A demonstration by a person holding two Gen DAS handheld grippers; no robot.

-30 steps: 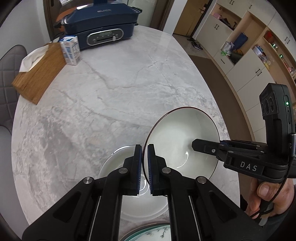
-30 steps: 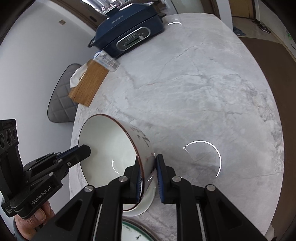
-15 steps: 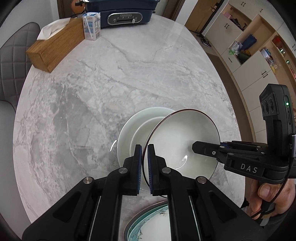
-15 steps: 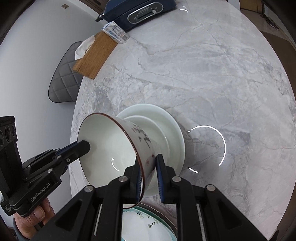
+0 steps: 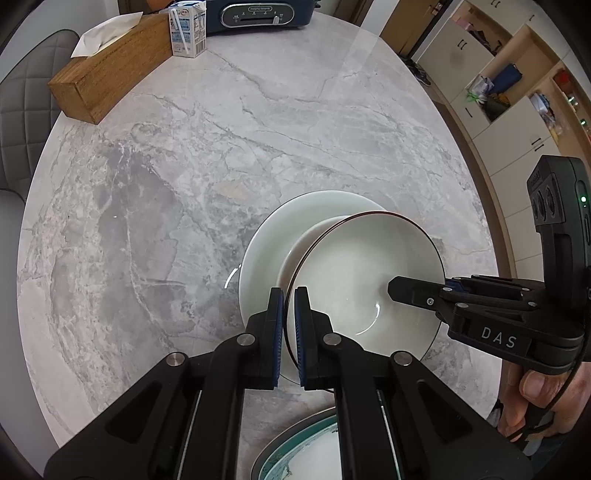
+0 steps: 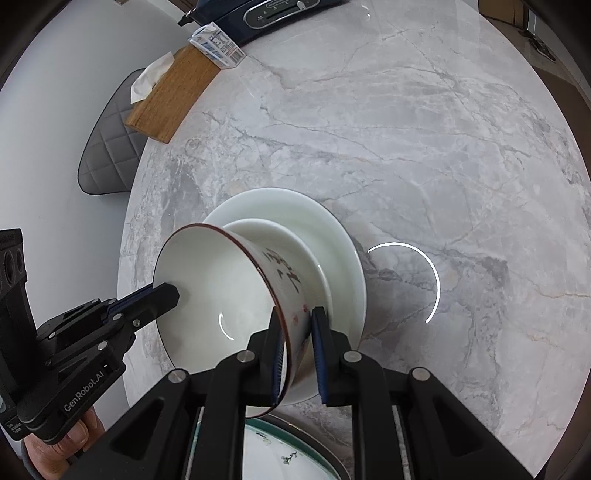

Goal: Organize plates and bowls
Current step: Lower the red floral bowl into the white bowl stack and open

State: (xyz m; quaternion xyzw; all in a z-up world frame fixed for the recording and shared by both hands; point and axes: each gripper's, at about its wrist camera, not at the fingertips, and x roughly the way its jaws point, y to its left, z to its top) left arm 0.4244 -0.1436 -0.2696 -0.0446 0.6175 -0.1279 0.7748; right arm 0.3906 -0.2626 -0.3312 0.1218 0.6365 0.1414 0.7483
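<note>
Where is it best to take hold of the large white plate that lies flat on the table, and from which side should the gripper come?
Probably its thin, raised rim, on the far-left side. The white plate lies flat on the marble table, so only its edge offers a pinch. That side is bare; the brown-rimmed bowl, gripped by the left gripper and right gripper, covers the near-right part, above a smaller dish.

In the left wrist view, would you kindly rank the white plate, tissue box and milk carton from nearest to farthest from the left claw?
1. White plate, just beyond the left claw, under the bowl.
2. Tissue box, far left.
3. Milk carton, far edge, beside the box.
</note>
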